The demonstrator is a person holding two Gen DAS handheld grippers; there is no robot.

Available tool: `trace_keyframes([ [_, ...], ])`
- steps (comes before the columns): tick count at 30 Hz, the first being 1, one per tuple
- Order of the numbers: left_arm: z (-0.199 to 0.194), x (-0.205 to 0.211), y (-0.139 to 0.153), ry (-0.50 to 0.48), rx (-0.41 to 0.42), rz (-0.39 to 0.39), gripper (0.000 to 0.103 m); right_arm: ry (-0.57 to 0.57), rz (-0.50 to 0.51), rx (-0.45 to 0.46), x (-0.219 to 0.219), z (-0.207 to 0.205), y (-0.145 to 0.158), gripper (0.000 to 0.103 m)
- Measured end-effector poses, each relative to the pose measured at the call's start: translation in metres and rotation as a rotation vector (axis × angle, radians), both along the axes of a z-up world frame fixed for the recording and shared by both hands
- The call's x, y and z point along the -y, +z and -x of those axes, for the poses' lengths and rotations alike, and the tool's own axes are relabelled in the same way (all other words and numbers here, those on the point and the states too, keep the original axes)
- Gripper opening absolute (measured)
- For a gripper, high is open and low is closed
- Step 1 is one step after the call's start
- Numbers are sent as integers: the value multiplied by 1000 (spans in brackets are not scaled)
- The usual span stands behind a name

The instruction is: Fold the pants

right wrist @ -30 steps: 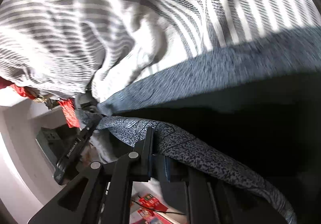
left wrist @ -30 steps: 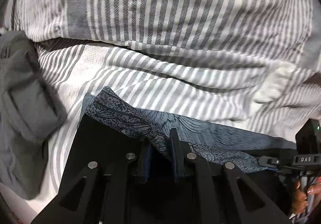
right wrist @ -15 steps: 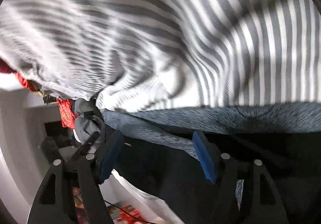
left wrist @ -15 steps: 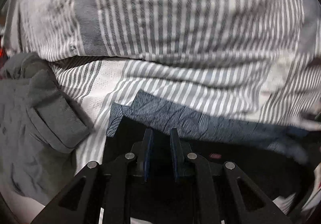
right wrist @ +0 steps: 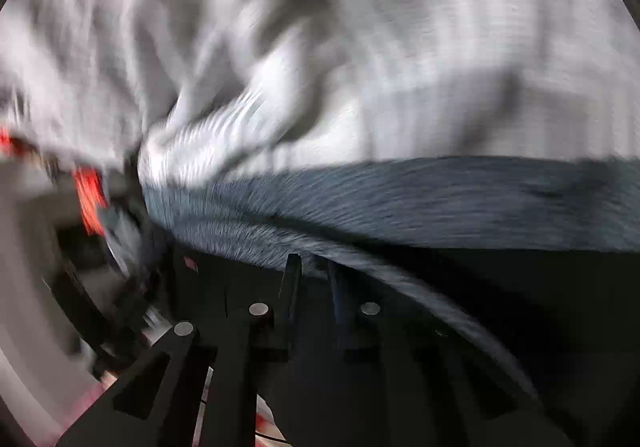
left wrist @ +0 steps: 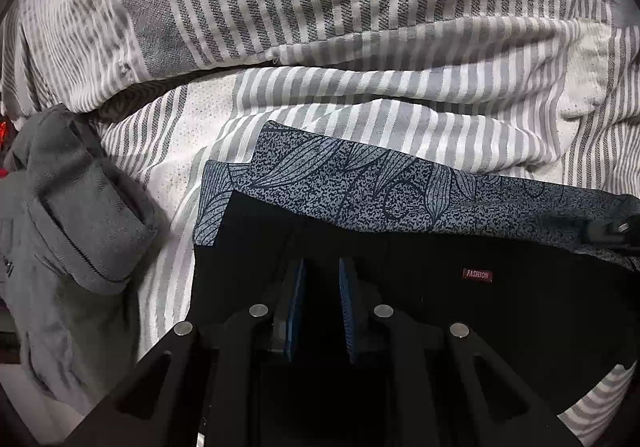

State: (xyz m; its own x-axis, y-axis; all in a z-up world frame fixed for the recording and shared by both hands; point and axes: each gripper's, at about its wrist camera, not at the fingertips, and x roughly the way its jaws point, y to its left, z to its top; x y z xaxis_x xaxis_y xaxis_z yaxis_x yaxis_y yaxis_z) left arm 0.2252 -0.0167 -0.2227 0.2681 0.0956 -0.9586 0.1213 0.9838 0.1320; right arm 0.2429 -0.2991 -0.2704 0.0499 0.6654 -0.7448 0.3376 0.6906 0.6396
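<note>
- Left wrist view is showing the pants point(left wrist: 360, 183), a blue leaf-print pair with a black inner side and a red "FASHION" label point(left wrist: 477, 274), lying across the striped bedding point(left wrist: 360, 31); a grey garment point(left wrist: 72, 215) is sitting just beside them, apart from the work.
- The left gripper point(left wrist: 322, 279) is pointing steeply down over the black layer with its blue pads point(left wrist: 294, 299) standing narrowly apart; whether cloth is pinched between them I cannot tell, since black fabric and dark gap are merging.
- Right wrist view is blurring heavily. The right gripper point(right wrist: 310, 275) is closing its jaws at the edge of the pants, and the print fabric appears to be running in between them, probably to take hold of a corner.
- Both claws are working along the same long edge, likely so the cloth can be carried over evenly into a fold.
</note>
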Motion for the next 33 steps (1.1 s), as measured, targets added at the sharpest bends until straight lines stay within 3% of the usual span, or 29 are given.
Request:
trace_keyframes([
  [1, -1, 1, 2, 11, -6, -7, 19, 11, 19, 29, 5, 3, 10, 19],
  [2, -1, 4, 5, 22, -13, -13, 19, 31, 43, 56, 8, 7, 21, 32],
  [3, 0, 6, 8, 30, -20, -13, 19, 44, 64, 79, 12, 12, 32, 55],
  [5, 8, 17, 18, 24, -20, -2, 19, 40, 97, 125, 19, 27, 53, 70],
  [11, 51, 78, 40, -110, -53, 64, 19, -67, 247, 150, 62, 105, 92, 70],
  [15, 89, 135, 50, -269, -83, 114, 19, -182, 361, 150, 91, 176, 113, 70],
  [21, 150, 212, 50, -482, -127, 207, 19, -388, 428, 91, 128, 301, 136, 70],
  [25, 188, 247, 48, -564, -159, 272, 19, -514, 417, -8, 129, 382, 115, 70],
  [28, 210, 263, 45, -629, -166, 272, 19, -601, 380, -39, 123, 425, 95, 70],
  [33, 236, 276, 42, -693, -194, 292, 19, -709, 267, -70, 112, 460, 54, 70],
])
